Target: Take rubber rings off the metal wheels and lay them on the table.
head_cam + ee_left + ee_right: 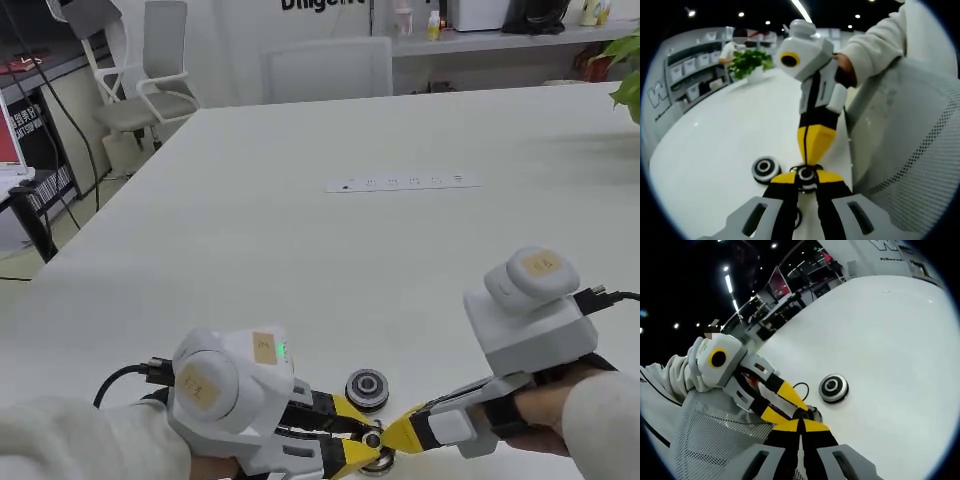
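Observation:
A small metal wheel (373, 439) (807, 177) sits pinched between the yellow jaws of my left gripper (365, 447) (807, 181), low over the table's near edge. My right gripper (392, 437) (800, 425) meets it tip to tip and is shut on the thin black rubber ring (801, 386) (805, 165) at that wheel's rim; a loop of the ring stands out from the wheel. A second wheel (367, 388) (766, 169) (834, 387), still wearing its dark ring, lies flat on the white table (300, 250) just beyond the jaws.
A flush socket strip (401, 183) runs across the table's middle. Office chairs (326, 68) stand at the far edge, and a potted plant (627, 72) is at the far right. A mesh chair back (912, 150) sits close behind the near edge.

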Action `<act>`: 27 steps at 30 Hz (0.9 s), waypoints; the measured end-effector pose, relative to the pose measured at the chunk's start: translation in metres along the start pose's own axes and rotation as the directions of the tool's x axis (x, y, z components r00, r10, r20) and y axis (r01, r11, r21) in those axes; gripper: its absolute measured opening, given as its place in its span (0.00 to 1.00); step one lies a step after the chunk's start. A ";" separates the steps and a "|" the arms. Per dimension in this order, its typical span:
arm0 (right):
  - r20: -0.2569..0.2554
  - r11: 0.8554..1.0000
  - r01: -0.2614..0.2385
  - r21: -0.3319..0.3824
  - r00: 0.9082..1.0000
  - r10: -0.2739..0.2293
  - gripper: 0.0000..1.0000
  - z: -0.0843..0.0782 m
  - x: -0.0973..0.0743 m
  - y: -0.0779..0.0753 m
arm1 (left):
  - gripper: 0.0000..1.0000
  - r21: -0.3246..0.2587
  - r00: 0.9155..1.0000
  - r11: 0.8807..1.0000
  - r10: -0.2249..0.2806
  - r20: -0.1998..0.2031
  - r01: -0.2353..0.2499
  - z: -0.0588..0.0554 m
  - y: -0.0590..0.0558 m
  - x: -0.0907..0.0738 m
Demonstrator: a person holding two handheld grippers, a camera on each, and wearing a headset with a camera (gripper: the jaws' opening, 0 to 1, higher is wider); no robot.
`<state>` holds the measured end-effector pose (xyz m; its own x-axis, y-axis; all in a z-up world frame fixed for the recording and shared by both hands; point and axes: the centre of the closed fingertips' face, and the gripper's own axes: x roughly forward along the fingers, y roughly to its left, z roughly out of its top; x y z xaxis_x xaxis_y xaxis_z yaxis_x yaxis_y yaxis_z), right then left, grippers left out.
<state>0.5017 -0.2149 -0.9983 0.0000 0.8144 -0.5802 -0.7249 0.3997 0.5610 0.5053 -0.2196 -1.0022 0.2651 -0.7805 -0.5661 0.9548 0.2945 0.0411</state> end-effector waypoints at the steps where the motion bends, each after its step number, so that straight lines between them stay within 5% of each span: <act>1: -0.006 1.000 -0.002 -0.010 1.000 0.002 0.00 0.000 0.000 0.001 | 0.14 0.002 1.000 1.000 0.000 -0.001 0.000 0.000 0.000 0.000; 9: 0.013 1.000 0.019 0.001 1.000 -0.019 0.00 0.003 -0.004 -0.003 | 0.14 0.008 1.000 1.000 -0.003 -0.005 0.004 0.000 -0.001 0.000; 13: 0.008 0.999 0.033 -0.007 0.999 -0.033 0.00 0.003 -0.005 -0.005 | 0.14 -0.041 1.000 0.999 -0.003 -0.008 0.003 0.001 0.000 0.000; 24: 0.008 0.999 0.038 0.006 0.999 -0.038 0.00 0.004 -0.009 -0.007 | 0.18 -0.001 0.996 1.000 -0.021 -0.089 0.021 0.002 -0.007 -0.004; 27: 0.004 0.999 0.041 0.000 0.999 -0.041 0.00 0.003 -0.012 -0.007 | 0.21 0.011 0.996 0.999 -0.046 -0.082 0.047 0.007 -0.015 -0.007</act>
<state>0.5086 -0.2256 -0.9934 0.0322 0.7991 -0.6003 -0.7241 0.4327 0.5371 0.4904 -0.2229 -0.9929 0.2094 -0.7454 -0.6329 0.9676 0.2514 0.0241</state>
